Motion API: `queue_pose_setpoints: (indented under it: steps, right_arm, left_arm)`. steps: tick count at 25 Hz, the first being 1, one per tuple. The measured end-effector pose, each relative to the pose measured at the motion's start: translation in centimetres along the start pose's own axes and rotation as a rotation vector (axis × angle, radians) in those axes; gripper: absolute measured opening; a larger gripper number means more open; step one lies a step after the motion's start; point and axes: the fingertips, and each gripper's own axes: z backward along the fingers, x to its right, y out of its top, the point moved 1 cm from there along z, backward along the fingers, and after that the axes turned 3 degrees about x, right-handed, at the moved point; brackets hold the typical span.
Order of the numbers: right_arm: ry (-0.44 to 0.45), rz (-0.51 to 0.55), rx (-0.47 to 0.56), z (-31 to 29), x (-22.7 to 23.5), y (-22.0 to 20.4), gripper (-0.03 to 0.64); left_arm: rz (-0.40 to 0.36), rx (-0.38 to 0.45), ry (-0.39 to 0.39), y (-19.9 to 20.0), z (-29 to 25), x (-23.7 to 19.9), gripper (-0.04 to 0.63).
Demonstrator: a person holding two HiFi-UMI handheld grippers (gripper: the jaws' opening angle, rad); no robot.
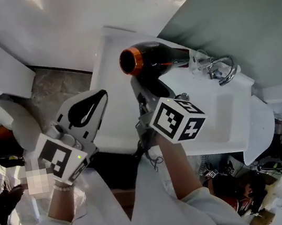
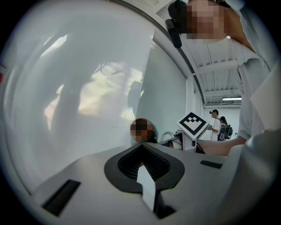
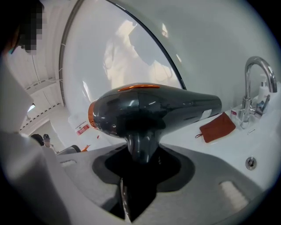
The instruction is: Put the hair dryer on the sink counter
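1. Right gripper point(image 3: 139, 154): the fingers are clenched on the dark handle of the hair dryer point(image 3: 153, 110). The handle runs down into the black recess between them.
2. Hair dryer position: the barrel lies level over the white bench point(image 1: 112, 90), on the side of the faucet point(image 1: 223, 70) that faces the person's left. The nozzle end points toward the faucet and the orange-ringed end points away from it. No view confirms whether the barrel touches the bench.
3. Left gripper point(image 1: 101, 95): the fingers are closed together with nothing between them. It is held well apart from the faucet, beyond the hair dryer and off the bench edge.
4. Sink basin point(image 1: 221, 118): a white rectangular bowl set into the bench directly below the faucet spout. Its bare white floor shows, and a small round metal fitting point(image 3: 250, 162) sits in its wall below the faucet.
5. Clear glass vessel point(image 1: 197, 63): it stands on the bench just beside the faucet base, between the faucet and the nozzle. Its contents cannot be made out.
6. Red-brown cloth point(image 3: 217, 127): it lies flat on the bench near the faucet base, under the nozzle end.
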Motion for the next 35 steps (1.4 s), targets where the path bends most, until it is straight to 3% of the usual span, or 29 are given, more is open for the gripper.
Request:
queue_pose_setpoints:
  steps: [16,25,30,35]
  right_arm:
    - [-0.186,-0.012,-0.155,-10.5,4.3,-3.6,0.166]
    - [-0.305,0.020,-0.311,-15.0,8.0,-7.7,0.166]
    - [-0.343,0.011,-0.350,-16.5,9.7,-8.6,0.166]
    - [-0.380,0.028,-0.411,-17.8,10.5,-10.3,0.166]
  left_arm:
    - [0.034,-0.054,0.022,-1.2,1.3,-3.2,0.003]
    - [0.022,-0.082,0.023,-1.8,2.0,-4.7,0.003]
    - [0.114,-0.118,0.033,-2.6,2.4,-4.7,0.003]
    - [0.118,-0.135,0.036,-3.1,2.7,-5.5,0.003]
